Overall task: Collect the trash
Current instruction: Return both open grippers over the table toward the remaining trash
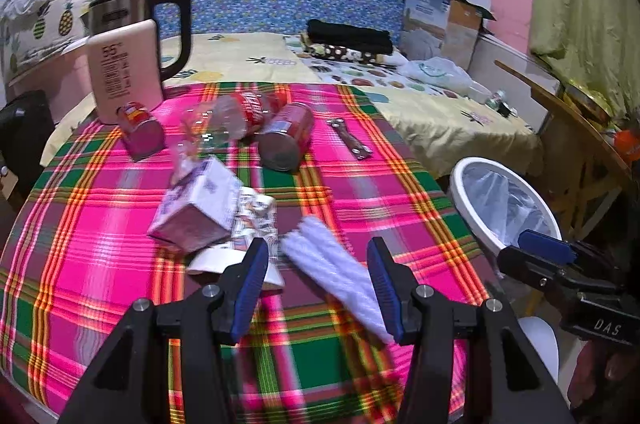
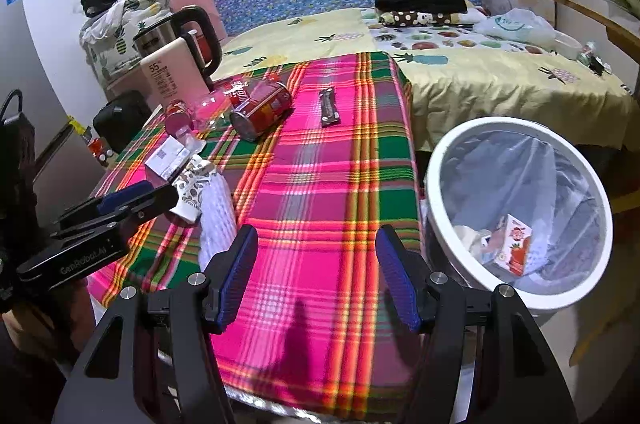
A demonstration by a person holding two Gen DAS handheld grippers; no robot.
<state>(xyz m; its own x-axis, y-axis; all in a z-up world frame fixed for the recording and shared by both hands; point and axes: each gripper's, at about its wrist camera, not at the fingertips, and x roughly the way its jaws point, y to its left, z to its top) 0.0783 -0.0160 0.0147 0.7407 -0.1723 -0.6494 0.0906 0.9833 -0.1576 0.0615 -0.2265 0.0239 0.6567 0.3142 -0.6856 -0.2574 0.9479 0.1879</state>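
A crumpled white wrapper (image 1: 336,264) lies between the open fingers of the left gripper (image 1: 318,288) on the plaid tablecloth (image 1: 360,183). The right gripper (image 2: 316,276), fingers also spread and empty, hovers beside the white bin (image 2: 440,151), where 1 red-and-white carton (image 2: 516,244) rests.

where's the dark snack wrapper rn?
Dark snack wrapper lies flat on the plaid tablecloth, right of the tipped red can, toward the bed side.

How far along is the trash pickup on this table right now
Barely started. Done: an orange-and-white juice carton already lies in the white lined trash bin. In hand: nothing; the left gripper is open around a white corrugated paper piece, the right gripper open and empty. Left: a red soda can, a crushed clear plastic bottle and a purple-white carton.
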